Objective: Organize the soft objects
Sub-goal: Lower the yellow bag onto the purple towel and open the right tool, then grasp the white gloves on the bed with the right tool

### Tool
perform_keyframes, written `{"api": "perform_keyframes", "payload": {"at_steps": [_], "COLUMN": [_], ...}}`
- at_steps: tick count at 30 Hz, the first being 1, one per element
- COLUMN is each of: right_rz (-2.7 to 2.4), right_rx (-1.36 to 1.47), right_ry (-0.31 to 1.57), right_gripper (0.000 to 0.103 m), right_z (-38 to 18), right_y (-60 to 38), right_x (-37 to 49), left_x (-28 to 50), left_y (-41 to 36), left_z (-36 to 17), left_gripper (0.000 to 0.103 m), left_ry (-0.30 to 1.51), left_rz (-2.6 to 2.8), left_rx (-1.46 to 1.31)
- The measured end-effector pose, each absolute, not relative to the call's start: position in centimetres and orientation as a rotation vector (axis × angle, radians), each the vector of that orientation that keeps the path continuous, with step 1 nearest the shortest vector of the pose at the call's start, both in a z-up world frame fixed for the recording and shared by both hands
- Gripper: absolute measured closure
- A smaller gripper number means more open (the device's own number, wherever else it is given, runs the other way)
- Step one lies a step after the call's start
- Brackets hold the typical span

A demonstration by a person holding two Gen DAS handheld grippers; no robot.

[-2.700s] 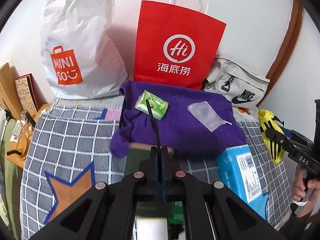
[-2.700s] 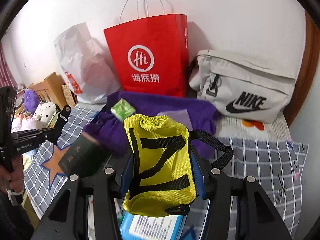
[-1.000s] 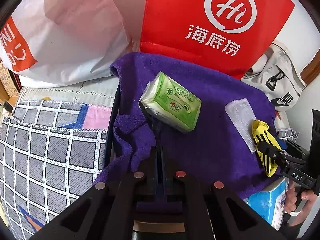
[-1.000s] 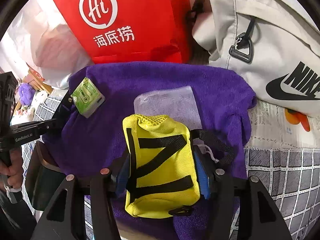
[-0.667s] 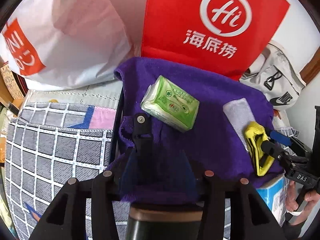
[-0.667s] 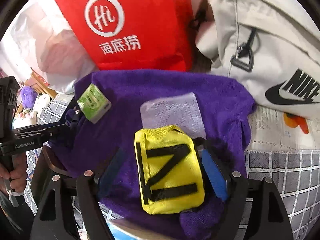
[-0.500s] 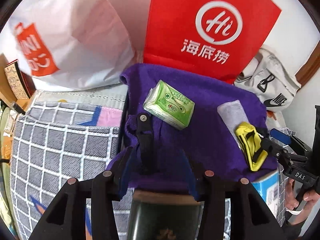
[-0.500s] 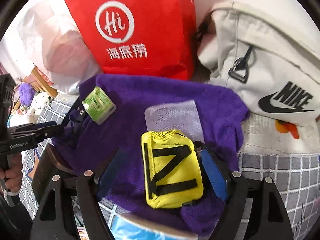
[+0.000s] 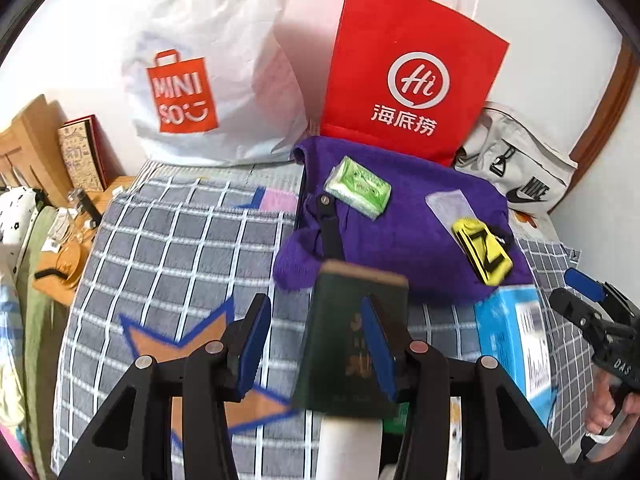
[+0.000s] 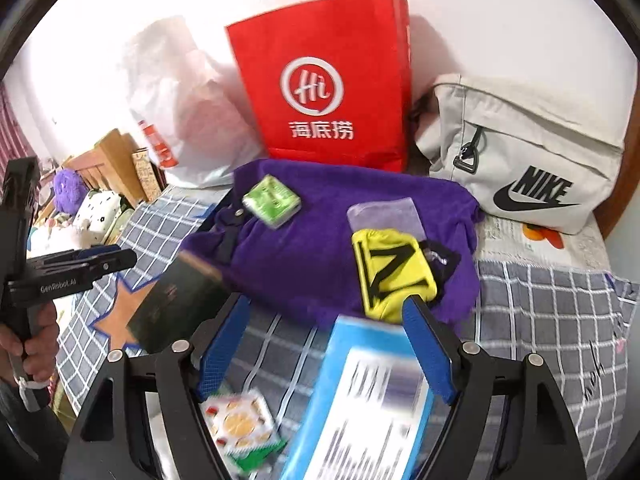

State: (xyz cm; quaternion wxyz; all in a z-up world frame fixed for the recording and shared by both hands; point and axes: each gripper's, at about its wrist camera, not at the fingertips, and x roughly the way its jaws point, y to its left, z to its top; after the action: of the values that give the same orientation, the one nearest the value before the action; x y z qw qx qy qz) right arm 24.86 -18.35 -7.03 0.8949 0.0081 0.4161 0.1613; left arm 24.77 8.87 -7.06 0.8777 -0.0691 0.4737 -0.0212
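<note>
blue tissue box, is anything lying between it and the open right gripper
Nothing visible does. The blue rectangular tissue box sits directly below the open right gripper, in line with the gap between its blue-padded fingers.

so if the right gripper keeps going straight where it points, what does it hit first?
Most likely the blue box, which lies directly between the open right gripper fingers; beyond it sits the yellow pouch. Depth is hard to judge.

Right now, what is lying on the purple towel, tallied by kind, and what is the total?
Green tissue pack: 1
Clear frosted plastic pouch: 1
Yellow fabric pouch with black straps: 1
Black strap with a metal snap: 1
Total on the purple towel: 4
</note>
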Motion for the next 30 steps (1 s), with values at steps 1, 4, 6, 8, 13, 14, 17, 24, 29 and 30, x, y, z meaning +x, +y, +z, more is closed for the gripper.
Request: {"api": "perform_keyframes", "payload": {"at_steps": [1, 4, 6, 8, 13, 14, 17, 24, 29, 30], "right_rz": [0.335, 0.346, 0.355, 0.350, 0.367, 0.372, 0.377, 0.427, 0.472, 0.480], "right_rx": [0.016, 0.018, 0.011, -0.009, 0.015, 0.020, 0.019, 0.024, 0.025, 0.028], "right_ry": [0.862, 0.866, 0.868, 0.868, 0.875, 0.878, 0.889, 0.903, 0.925, 0.929], "right_gripper": [0.025, 0.027, 0.028, 0.028, 0.028, 0.028, 0.028, 0.040, 0.041, 0.041], "right_z": [-7.1, -7.3, -7.6, -8.0, -9.4, -9.7, -10.8, -12.7, -14.0, -14.2], "right_y": [-18.1, -17.6, -17.3, -16.9, -16.7, -16.6, -16.4, -16.6, -15.5, -15.2], "right_x": [24.3, 21.7, 20.2, 18.5, 15.4, 15.0, 13.7, 11.3, 10.9, 10.8], "left_x": [24.1, 21.8, 20.7, 19.5, 17.0, 16.7, 16.1, 16.3, 16.9, 17.0], "left_y": [8.9, 8.8, 8.7, 8.4, 7.3, 7.1, 6.4, 4.5, 3.8, 3.8], "left_z": [-7.1, -7.4, -7.9, -8.6, -10.6, -11.1, -12.4, -14.8, -16.0, -16.2], "left_gripper": [0.058, 0.058, 0.058, 0.057, 0.050, 0.050, 0.049, 0.045, 0.055, 0.056], "left_ry": [0.987, 0.989, 1.001, 1.016, 1.044, 1.053, 1.072, 1.113, 1.111, 1.109], "left_rz": [-0.048, -0.054, -0.063, -0.068, -0.107, -0.117, -0.147, -0.164, -0.146, -0.135], "left_rx": [-0.142, -0.143, -0.145, -0.134, -0.113, -0.113, -0.113, -0.080, -0.037, -0.025]}}
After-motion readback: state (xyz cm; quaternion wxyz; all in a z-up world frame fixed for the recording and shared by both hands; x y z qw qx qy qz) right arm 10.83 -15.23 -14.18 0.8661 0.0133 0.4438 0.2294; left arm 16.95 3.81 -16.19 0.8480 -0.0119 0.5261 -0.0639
